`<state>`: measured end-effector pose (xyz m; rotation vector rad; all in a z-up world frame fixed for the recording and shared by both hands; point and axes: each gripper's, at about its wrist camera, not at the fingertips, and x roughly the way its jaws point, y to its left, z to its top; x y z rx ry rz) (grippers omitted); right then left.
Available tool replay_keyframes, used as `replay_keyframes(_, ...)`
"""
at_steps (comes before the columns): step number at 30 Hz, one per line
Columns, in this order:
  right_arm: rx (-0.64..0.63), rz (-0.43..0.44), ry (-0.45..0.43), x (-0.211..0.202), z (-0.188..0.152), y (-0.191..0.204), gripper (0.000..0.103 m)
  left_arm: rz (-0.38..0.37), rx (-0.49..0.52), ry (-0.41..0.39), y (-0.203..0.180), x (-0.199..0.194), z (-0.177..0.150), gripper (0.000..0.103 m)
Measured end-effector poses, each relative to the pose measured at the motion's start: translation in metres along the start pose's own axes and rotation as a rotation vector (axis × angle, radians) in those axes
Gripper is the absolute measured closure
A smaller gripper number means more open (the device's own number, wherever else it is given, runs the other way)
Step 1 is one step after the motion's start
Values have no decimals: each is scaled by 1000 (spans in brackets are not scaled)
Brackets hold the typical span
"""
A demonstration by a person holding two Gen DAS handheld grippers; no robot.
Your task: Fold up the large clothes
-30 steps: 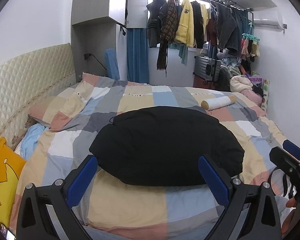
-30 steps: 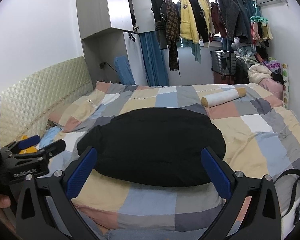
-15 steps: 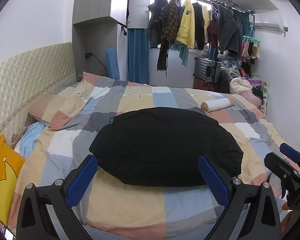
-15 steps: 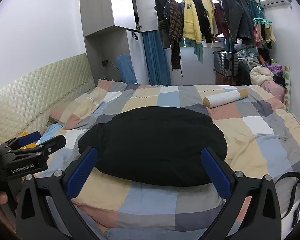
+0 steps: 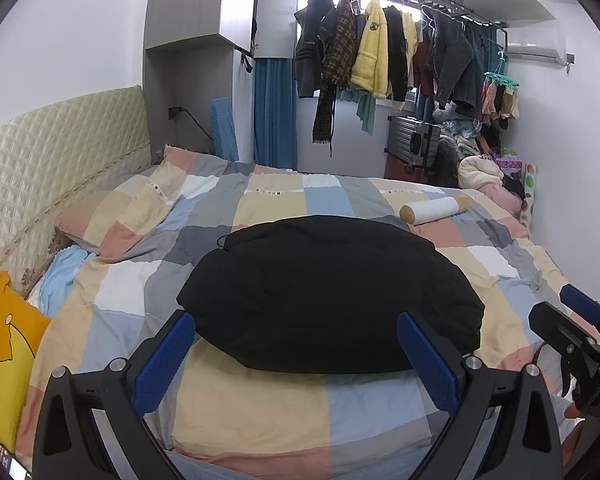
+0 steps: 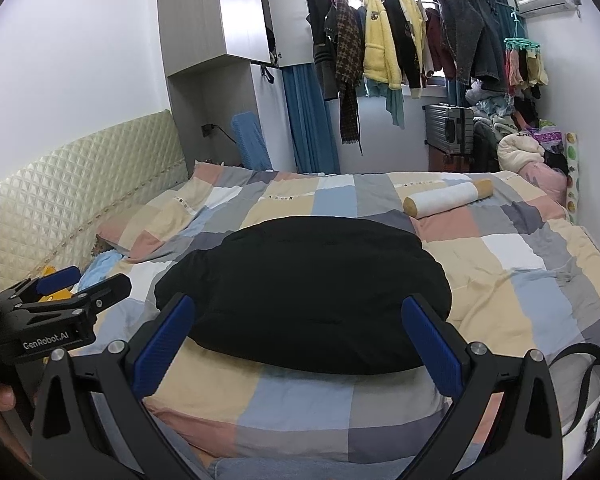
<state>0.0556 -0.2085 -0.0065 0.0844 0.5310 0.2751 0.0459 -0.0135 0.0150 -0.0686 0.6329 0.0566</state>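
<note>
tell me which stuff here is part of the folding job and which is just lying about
Part of the job:
black garment, lying on the bed
patchwork duvet, the folding surface
left gripper, open, empty
right gripper, open, empty

Just lying about:
rolled bolster
yellow cushion
hanging clothes
suitcase
black strap

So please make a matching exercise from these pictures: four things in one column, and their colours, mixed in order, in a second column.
Things:
1. folded garment on the bed
2. jacket hanging on the rail
3. curtain beside the wardrobe
4. headboard

Colours:
A. blue
B. cream
C. black
D. yellow

Pairs: 1-C, 2-D, 3-A, 4-B
</note>
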Motion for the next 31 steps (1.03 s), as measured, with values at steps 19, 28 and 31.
replay_keyframes(19,46,-70,1,7,-3,-16,0,4,-10,10,-3,-2,4,1)
replay_keyframes(28,8,-65,19,12,-7,-8,0,9,-11,6,-4,-6,4,1)
replay_keyframes(31,-4,-63,24,13,-8,-5,0,8,-12,4,-5,-7,4,1)
